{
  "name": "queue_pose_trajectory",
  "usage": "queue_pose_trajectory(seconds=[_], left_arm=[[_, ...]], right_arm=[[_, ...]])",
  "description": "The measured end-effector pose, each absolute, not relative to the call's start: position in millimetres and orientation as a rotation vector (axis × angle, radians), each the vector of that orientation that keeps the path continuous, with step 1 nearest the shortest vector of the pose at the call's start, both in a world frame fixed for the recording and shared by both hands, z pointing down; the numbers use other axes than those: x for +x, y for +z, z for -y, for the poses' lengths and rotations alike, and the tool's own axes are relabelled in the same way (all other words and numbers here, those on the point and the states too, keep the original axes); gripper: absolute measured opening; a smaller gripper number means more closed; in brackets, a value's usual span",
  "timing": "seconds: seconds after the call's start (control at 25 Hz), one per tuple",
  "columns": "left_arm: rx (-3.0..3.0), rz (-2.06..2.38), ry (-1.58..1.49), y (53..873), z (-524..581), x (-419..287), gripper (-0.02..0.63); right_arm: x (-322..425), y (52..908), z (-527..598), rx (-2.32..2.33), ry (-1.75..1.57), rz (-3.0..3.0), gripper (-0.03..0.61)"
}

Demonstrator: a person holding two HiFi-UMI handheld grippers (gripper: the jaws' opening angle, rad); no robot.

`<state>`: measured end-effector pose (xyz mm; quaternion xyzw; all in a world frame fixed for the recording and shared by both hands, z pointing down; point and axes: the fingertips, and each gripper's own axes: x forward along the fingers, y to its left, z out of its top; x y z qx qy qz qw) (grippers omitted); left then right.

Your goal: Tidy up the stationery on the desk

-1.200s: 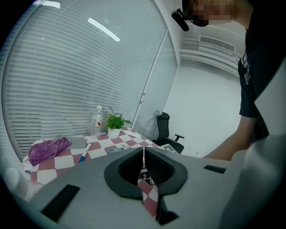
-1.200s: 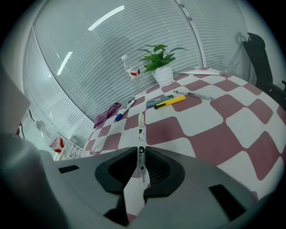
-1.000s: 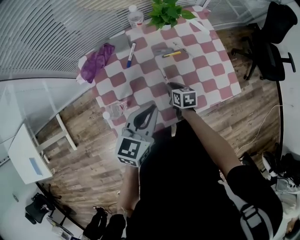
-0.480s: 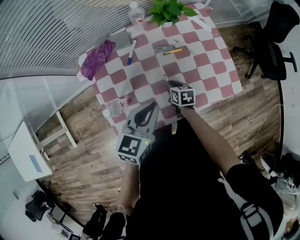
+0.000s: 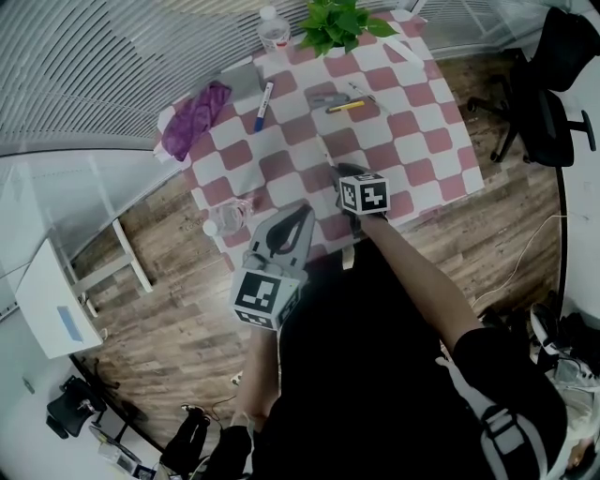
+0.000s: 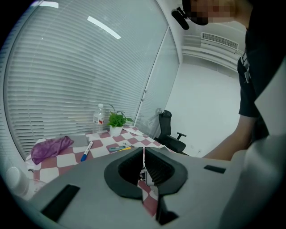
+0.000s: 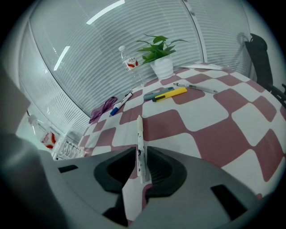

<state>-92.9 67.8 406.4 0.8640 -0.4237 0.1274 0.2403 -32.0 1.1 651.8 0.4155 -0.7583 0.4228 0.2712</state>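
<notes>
My right gripper points down at the near part of the checkered table. A white pen stands between its jaws. They have just been opening, and a sliver of table shows beside the pen, so the pads seem not to press it. In the head view that gripper is right of my left gripper, which is shut and empty at the table's near edge. Farther off lie a blue marker, a yellow utility knife beside a grey-blue cutter, and a silver pen.
A purple cloth and a grey case sit at the far left. A potted plant and a water bottle stand at the far edge. Another bottle lies at the left near corner. An office chair is off to the right.
</notes>
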Motion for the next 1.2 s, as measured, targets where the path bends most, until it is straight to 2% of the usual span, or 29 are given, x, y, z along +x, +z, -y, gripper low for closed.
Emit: queue_pose_trajectory(seconds=[0.4, 0.72, 1.2], left_arm=[[2.351, 1.232, 0.325, 397.1, -57.1, -74.0, 0.035], [2.320, 1.290, 0.311, 392.6, -45.5, -43.3, 0.034], [2.239, 1.376, 0.312, 397.5, -22.7, -6.5, 0.035]], right_arm=[[-9.4, 624.3, 22.7, 1.086, 1.076, 2.124, 0.095], [39.2, 600.1, 70.0, 1.077, 0.836, 2.180, 0.095], [104.8, 608.8, 141.6, 1.045, 0.487, 2.134, 0.095]])
